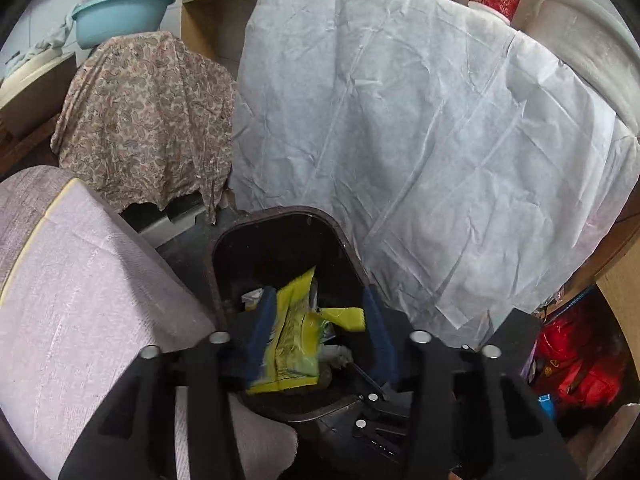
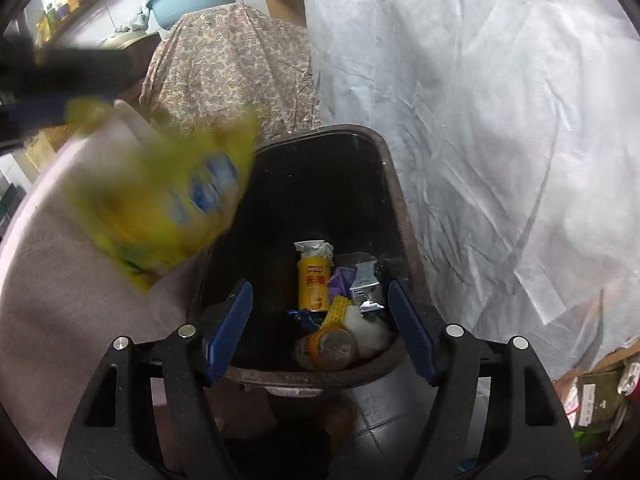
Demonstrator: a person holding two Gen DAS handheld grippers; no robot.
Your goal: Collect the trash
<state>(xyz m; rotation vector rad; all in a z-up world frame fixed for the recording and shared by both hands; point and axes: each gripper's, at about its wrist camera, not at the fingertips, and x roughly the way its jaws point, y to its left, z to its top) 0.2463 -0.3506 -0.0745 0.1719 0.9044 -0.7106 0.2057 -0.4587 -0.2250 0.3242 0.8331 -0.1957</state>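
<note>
A dark brown trash bin (image 1: 280, 213) stands on the floor below both grippers. My left gripper (image 1: 319, 298) hangs over it with its blue pads apart. A yellow snack wrapper (image 1: 294, 344) sits loosely between them, leaning on the left pad only. In the right wrist view the same wrapper (image 2: 160, 204) is a yellow blur beside the bin rim (image 2: 384, 148), just below the blurred left gripper (image 2: 60, 96). My right gripper (image 2: 320, 286) is open over the bin with nothing between its fingers. Inside lie a yellow chip can (image 2: 314, 286), a silver wrapper (image 2: 366, 284) and white tissue (image 2: 370, 332).
A creased white sheet (image 1: 420, 140) drapes over furniture behind and right of the bin. A paisley cloth (image 1: 148, 112) covers something at the back left, with a teal basin (image 1: 120, 16) above it. A pinkish-grey cushion (image 1: 80, 280) crowds the bin's left side. Red bags (image 1: 576, 368) lie at right.
</note>
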